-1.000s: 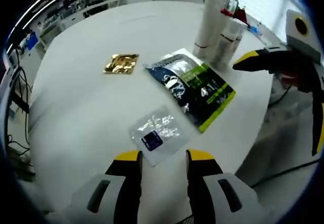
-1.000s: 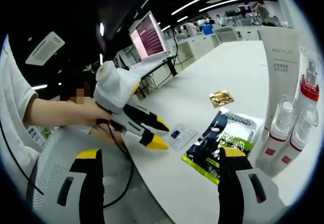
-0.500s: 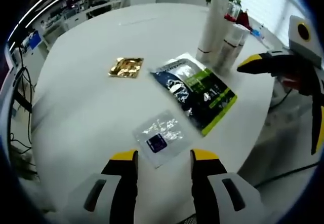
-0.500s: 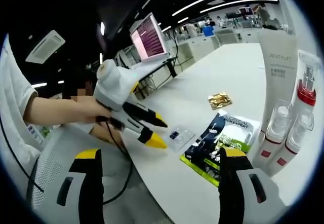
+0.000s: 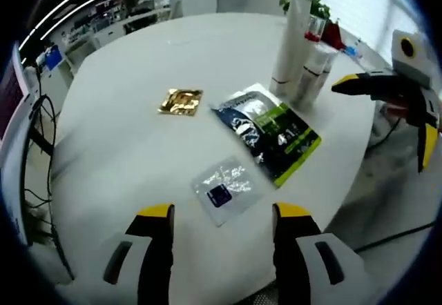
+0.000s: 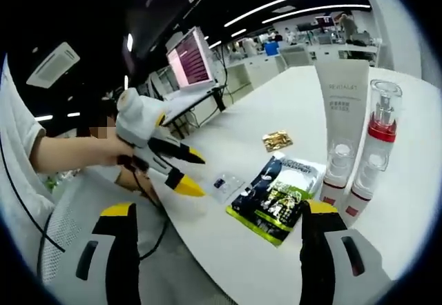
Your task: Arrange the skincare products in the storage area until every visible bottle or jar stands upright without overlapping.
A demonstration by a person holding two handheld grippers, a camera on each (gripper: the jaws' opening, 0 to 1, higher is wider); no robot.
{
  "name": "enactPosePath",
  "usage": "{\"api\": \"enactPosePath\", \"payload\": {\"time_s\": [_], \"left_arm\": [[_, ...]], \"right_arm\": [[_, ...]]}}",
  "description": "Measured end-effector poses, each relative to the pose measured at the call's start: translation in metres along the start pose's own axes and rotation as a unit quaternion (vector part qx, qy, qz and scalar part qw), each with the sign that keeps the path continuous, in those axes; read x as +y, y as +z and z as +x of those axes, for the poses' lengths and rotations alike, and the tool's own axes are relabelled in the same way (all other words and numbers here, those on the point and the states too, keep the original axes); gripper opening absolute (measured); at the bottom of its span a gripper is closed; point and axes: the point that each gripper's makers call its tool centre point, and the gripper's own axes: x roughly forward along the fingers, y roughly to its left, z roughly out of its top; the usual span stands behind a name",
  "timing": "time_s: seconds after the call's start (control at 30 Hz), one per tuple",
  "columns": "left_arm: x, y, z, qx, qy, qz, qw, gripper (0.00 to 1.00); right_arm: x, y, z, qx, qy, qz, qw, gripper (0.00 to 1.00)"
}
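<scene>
Bottles and a tall white tube [image 6: 344, 115] stand bunched at the far side of the round white table [image 5: 124, 132] from my left tool, all upright, close enough that they look to be touching. I count two small clear-capped bottles [image 6: 337, 170] in front and a taller one with a red collar [image 6: 381, 122] behind. Flat on the table nearer me lie a dark green-edged pouch [image 5: 269, 131], a clear sachet [image 5: 224, 189] and a gold sachet [image 5: 181, 101], each apart from the others.

My left gripper [image 5: 222, 230] hangs just off the table edge, jaws spread wide, holding nothing. My right gripper [image 6: 219, 230] is spread wide too, empty, well short of the bottles.

Handling, as I judge it: the small bottles look light, hard and slick, narrow at the base, easy to knock over. I'd pinch one low on the body, not by the clear cap, which may pull off. The tube is softer and will dent; take it near its base cap. The sachets are limp and thin, best caught by an edge.
</scene>
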Motion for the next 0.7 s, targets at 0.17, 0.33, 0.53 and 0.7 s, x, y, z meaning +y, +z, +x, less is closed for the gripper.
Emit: {"api": "enactPosePath", "payload": {"time_s": [0.17, 0.33, 0.53, 0.7], "left_arm": [[-0.002, 0.002, -0.008, -0.014, -0.001, -0.014, 0.9998, 0.57], [-0.006, 0.012, -0.022, -0.054, -0.007, -0.043, 0.9976, 0.63], [-0.005, 0.011, -0.035, -0.074, 0.0, -0.054, 0.9958, 0.7], [-0.003, 0.013, -0.046, -0.104, 0.003, -0.065, 0.9924, 0.72]], "right_arm": [[-0.01, 0.0, -0.011, -0.006, -0.018, 0.005, 0.9998, 0.99], [-0.022, 0.005, -0.026, -0.018, -0.043, 0.006, 0.9989, 0.99], [-0.037, 0.009, -0.043, -0.03, -0.069, 0.011, 0.9971, 0.99], [-0.042, 0.008, -0.055, -0.033, -0.083, 0.003, 0.996, 0.99]]}}
